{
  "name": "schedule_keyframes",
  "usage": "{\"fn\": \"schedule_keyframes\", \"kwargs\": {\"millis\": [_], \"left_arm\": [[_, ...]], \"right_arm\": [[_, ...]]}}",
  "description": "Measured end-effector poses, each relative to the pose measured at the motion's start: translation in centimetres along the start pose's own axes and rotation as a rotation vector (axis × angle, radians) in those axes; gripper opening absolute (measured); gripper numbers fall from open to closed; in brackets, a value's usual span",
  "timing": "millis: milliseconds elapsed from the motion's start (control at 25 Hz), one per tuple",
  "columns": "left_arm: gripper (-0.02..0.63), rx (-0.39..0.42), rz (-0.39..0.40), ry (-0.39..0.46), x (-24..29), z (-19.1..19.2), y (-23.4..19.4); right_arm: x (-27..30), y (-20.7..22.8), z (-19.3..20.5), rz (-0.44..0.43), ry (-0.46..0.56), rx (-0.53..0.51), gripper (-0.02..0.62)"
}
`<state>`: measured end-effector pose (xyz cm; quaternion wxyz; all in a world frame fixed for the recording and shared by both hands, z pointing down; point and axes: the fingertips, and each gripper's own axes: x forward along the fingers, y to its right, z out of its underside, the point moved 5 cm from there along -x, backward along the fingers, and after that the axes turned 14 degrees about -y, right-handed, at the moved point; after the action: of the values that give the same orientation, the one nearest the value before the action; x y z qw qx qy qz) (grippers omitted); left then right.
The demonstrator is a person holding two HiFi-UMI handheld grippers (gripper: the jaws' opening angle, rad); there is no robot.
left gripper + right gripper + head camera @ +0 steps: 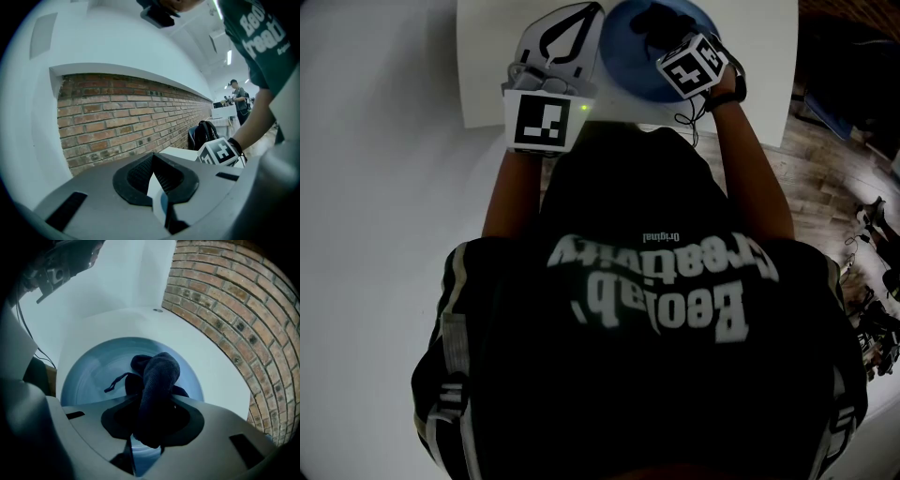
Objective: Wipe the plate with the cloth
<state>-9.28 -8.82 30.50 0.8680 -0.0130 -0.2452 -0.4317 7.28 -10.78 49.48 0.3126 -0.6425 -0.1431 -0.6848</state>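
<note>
A blue plate (628, 70) lies on the white table (487, 56), right in front of me. My left gripper (592, 19) is shut on the plate's left rim; in the left gripper view the pale blue rim (159, 199) shows edge-on between the closed jaws (157, 185). My right gripper (667, 33) hangs over the plate and is shut on a dark blue cloth (157, 376). The cloth bunches out of the jaws and rests on the plate's inner face (91, 376). The right gripper's marker cube (220, 152) shows in the left gripper view.
A brick wall (234, 310) runs along the table's far side. The table's right edge (794, 66) drops to a wooden floor (806, 169) with dark bags. A black backpack (204, 131) and a standing person (240, 101) are far off.
</note>
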Motion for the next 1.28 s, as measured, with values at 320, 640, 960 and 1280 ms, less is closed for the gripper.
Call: {"fn": "schedule_keyframes", "kwargs": {"millis": [320,640,960,1280], "left_arm": [[0.002,0.014,0.003,-0.002,0.6,-0.8,1.5],[0.002,0.036,-0.027,-0.007,0.6,-1.7,2.1],[0.002,0.030,-0.034,-0.008,1.2,-1.9,1.7],[0.002,0.048,-0.007,-0.026,2.9,-2.4,1.9]], "right_arm": [[-0.1,-0.5,-0.7,0.001,0.041,-0.038,0.114],[-0.1,-1.0,-1.3,-0.020,0.073,-0.067,0.114],[-0.3,-2.9,-2.5,-0.111,0.141,-0.121,0.114],[-0.9,-5.4,-2.2,-0.192,0.191,-0.200,0.114]]}}
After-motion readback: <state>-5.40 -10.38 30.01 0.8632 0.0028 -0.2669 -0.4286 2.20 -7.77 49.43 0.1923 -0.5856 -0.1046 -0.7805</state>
